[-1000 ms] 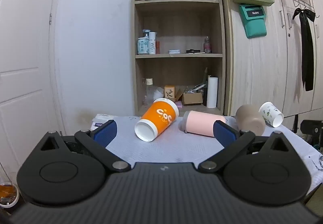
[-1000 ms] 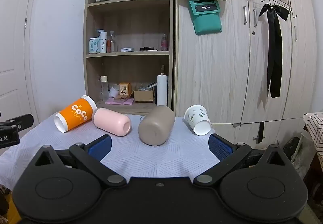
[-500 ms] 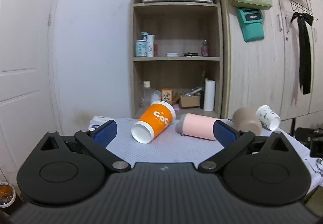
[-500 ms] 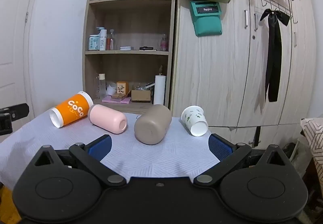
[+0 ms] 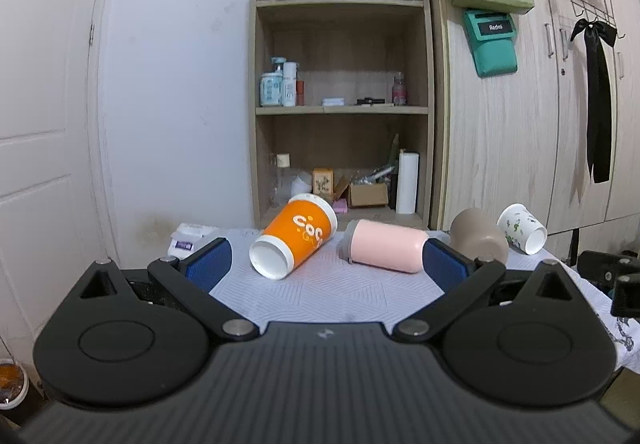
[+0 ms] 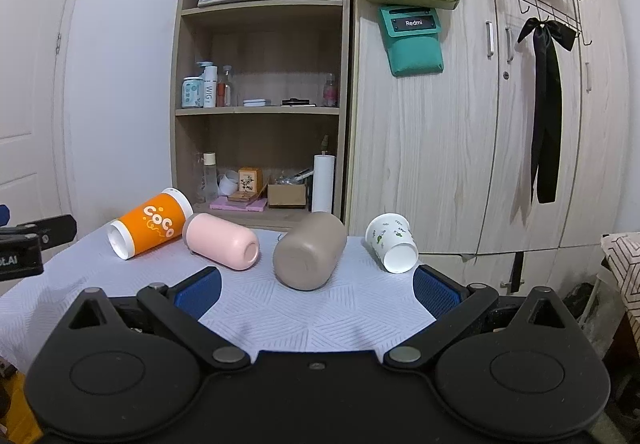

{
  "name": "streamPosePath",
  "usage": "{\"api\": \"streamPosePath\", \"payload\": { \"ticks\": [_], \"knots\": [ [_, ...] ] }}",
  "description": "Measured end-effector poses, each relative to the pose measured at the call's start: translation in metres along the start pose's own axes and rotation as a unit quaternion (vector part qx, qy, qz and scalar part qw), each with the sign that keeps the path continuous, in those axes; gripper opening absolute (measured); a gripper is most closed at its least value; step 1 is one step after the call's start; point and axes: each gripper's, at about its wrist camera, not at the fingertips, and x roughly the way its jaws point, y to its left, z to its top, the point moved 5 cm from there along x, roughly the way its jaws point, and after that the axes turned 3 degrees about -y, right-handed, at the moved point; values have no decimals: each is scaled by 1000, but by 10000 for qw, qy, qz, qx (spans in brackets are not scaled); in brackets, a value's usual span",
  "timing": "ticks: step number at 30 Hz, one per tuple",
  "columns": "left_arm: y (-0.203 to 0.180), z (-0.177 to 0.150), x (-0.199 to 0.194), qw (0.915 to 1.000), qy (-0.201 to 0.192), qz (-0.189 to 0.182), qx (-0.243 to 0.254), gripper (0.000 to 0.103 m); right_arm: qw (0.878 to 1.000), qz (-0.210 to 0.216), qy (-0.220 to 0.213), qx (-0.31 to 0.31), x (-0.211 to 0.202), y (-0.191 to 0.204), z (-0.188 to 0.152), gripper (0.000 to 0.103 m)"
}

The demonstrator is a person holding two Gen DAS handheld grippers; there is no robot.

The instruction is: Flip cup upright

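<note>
Four cups lie on their sides along the tabletop [image 6: 280, 308] — orange cup [image 5: 294, 240], pink cup [image 5: 386, 246], taupe cup [image 6: 310, 250], white floral cup [image 6: 392, 248] — both hand-held grippers, left [image 5: 324, 264] and right [image 6: 316, 286], spread and empty; a nudge could roll one off.

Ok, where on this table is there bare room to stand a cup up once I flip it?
The bare strip of white cloth in front of the pink cup and taupe cup is free. The back row is crowded: orange cup, pink, taupe and floral paper cup lie close together.
</note>
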Motion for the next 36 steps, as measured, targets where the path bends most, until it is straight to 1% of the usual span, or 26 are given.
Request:
{"api": "streamPosePath", "payload": {
  "ticks": [2, 7, 18, 21, 27, 31, 36],
  "knots": [
    [0, 2, 0, 10000, -19, 13, -16, 103, 10000, -32, -34, -47, -2, 0, 0, 103],
    [2, 0, -2, 9997, -227, 79, -101, 103, 9999, -38, -42, -114, -3, 3, -1, 103],
    [9, -7, -5, 9995, -240, 174, -101, 103, 9999, -32, -43, -100, -4, 3, -3, 103],
    [8, -7, -9, 9995, -251, 216, -15, 103, 9999, -43, -2, -158, -3, 4, -4, 103],
    [10, -7, -12, 9995, -155, 119, -249, 103, 9998, -46, -11, -213, -3, 6, -4, 103],
    [9, -8, -11, 9998, 31, 117, -166, 103, 9997, -38, -15, -245, -4, 6, -4, 103],
    [9, -6, -11, 9998, 58, 116, -167, 103, 9997, -41, -5, -246, -4, 6, -5, 103]
  ]
}}
